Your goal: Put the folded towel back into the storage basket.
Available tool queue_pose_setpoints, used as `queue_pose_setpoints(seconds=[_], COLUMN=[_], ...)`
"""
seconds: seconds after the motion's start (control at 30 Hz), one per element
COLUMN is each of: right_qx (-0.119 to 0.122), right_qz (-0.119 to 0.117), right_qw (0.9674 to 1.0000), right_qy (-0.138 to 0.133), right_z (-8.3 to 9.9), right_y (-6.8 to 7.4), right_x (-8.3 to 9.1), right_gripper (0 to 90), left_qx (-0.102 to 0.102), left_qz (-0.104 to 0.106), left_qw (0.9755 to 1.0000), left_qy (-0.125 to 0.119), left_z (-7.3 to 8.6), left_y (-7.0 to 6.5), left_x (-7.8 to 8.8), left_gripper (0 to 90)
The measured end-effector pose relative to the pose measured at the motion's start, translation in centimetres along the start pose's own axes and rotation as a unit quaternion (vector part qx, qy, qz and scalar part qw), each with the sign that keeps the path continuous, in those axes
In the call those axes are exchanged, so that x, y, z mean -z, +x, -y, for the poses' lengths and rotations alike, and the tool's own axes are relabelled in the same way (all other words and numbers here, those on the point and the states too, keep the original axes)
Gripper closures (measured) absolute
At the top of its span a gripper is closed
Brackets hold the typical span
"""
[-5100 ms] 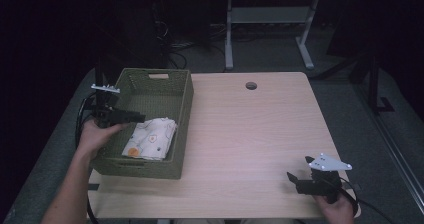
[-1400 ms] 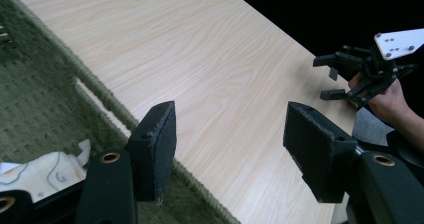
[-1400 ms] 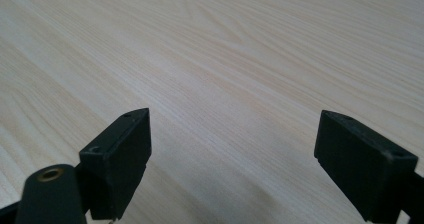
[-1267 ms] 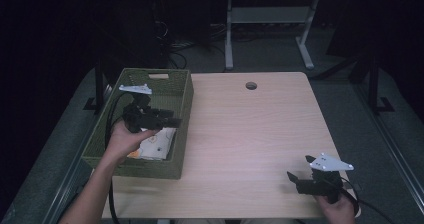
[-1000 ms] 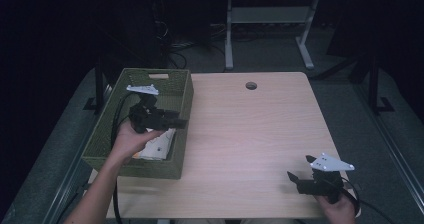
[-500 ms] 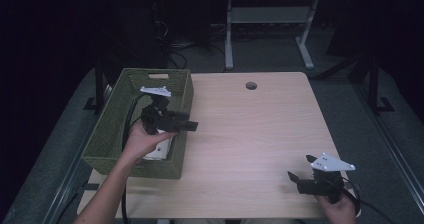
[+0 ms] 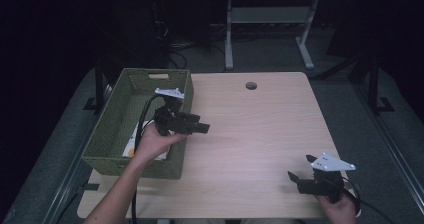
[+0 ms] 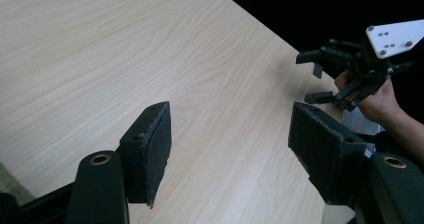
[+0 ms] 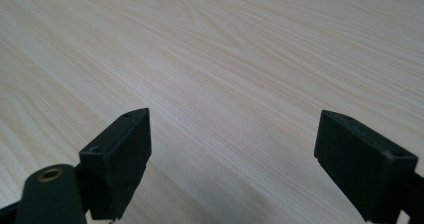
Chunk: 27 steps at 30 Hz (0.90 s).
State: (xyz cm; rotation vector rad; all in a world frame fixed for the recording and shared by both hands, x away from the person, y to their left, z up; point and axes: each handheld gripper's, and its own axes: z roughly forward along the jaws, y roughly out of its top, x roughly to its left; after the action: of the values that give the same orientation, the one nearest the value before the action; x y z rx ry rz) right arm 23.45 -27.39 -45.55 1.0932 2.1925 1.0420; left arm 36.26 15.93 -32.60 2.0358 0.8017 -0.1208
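Over the right rim of the green basket [image 7: 107,134], the left gripper [image 7: 202,128] has just been opening its jaws, nothing between them; a white packet [image 7: 131,145] lies inside. The right gripper [image 7: 295,180], agape and empty, hovers at the counter's [image 7: 250,134] near-right corner.

Woven green basket [image 7: 112,134], matt wood table [image 7: 260,134]

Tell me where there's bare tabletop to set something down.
The wide stretch of table between the green basket and the right hand-held gripper is bare, up to the cable hole. The basket side is crowded: the left hand-held gripper hangs over its rim.
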Motion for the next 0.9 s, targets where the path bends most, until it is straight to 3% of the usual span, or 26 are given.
queue_pose_setpoints(seconds=[0.67, 0.9], right_qx=[-0.002, 0.0], right_qz=[-0.002, -0.003], right_qw=[1.0, 1.0], right_qy=[-0.004, -0.004], right_z=[0.0, 0.0], right_y=[-0.1, -0.2], right_x=[0.2, 0.2], right_gripper=[14.8, 14.8], left_qx=[-0.006, 0.001], left_qz=[0.018, 0.022], left_qw=[0.9998, 0.9997], left_qy=[0.01, 0.006], left_z=[-0.5, -0.4], left_y=[-1.9, -2.3], left_x=[-4.3, -5.7], left_gripper=[30.3, 29.8])
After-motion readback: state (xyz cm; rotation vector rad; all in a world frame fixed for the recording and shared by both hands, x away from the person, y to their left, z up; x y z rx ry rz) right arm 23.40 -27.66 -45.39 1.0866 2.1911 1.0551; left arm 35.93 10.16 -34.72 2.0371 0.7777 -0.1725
